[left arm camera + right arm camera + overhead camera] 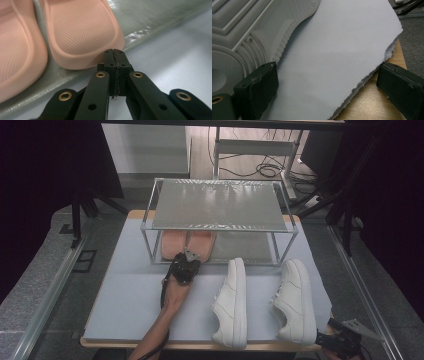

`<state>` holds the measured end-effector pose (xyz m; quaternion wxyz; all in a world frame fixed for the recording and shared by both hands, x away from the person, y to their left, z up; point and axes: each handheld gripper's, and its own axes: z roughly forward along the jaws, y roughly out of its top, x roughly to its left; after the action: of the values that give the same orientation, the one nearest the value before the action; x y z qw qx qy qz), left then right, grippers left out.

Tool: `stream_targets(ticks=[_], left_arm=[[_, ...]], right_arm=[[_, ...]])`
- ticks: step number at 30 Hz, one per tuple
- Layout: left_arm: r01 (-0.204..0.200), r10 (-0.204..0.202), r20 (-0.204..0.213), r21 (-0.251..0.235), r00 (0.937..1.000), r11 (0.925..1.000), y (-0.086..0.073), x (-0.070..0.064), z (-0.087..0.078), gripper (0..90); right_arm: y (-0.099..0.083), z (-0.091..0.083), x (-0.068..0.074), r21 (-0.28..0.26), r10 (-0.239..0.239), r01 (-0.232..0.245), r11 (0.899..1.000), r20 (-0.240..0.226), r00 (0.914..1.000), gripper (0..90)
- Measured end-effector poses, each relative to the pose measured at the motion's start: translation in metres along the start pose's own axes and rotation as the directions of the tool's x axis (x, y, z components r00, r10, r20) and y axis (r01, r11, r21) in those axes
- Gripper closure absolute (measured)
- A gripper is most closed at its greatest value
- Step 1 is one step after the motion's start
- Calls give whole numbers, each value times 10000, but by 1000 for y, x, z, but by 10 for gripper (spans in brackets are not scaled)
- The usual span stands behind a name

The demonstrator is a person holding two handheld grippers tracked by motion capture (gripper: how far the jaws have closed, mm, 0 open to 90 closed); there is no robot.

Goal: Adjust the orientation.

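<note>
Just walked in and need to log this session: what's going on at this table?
A person is putting shoes onto a two-tier metal shoe rack. The pair of pink rubber slippers sits on its lower shelf; the left tool, jaws shut and empty, is at the heel of one slipper. Two white leather sneakers lie on their sides on the grey mat. The right tool, jaws open, is beside the sole of the right-hand sneaker.

A two-tier metal rack point(220, 205) stood just ahead of the jaws of the left gripper point(114, 51). A pale grey mat point(332, 62) stretched between the jaws of the right gripper point(327, 72), its ragged edge baring the wooden table point(372, 102) beside the right-hand jaw.
</note>
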<state>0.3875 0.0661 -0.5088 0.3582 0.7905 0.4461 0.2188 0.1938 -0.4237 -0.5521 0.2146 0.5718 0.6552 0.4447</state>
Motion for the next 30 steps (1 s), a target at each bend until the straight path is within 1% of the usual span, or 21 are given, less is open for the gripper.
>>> stream_targets(ticks=[5, 8, 9, 13, 16, 22, 23, 25, 28, 29, 30], left_arm=[[42, -41, -51, 38, 10000, 10000, 8, 3, 6, 895], [-40, 43, -154, 199, 9999, 9998, 11, 5, 11, 894], [52, -50, -139, 149, 9999, 9999, 11, 5, 12, 894], [23, -20, -152, 184, 9999, 9998, 12, 7, 13, 894], [142, -142, -26, 49, 9999, 9999, 12, 5, 10, 889], [-38, 41, 250, -109, 9997, 9999, 10, 2, -1, 856], [26, -21, 313, -154, 9995, 9999, 10, 1, -3, 856], [20, -8, 462, -252, 9989, 9997, 8, 0, -7, 833], [-109, 126, 602, -285, 9981, 9995, 6, -1, -15, 795], [-44, 68, 669, -360, 9977, 9993, 5, -2, -16, 779], [-85, 109, 715, -339, 9974, 9994, 4, -2, -19, 766]], right_arm=[[0, 0, 0, -19, 7, -7, 10000, -15, 10000, 37], [0, 0, 0, 1, 1, -1, 10000, -2, 10000, 37], [0, 0, 0, 1, 1, -1, 10000, -2, 10000, 37], [0, 0, 0, -21, 8, -8, 10000, -20, 10000, 37], [0, 0, 0, -4, 2, -2, 10000, -15, 10000, 37], [0, 0, 0, -6, -1, 1, 10000, -13, 10000, 37], [0, 0, 0, -6, -1, 1, 10000, -13, 10000, 37], [0, 0, 0, -5, 0, 0, 10000, -10, 10000, 37], [0, 0, 0, -5, 3, -3, 10000, -4, 10000, 37], [0, 0, 0, -8, 2, -2, 10000, -1, 10000, 37], [0, 0, 0, -8, 5, -5, 10000, 2, 10000, 37]])
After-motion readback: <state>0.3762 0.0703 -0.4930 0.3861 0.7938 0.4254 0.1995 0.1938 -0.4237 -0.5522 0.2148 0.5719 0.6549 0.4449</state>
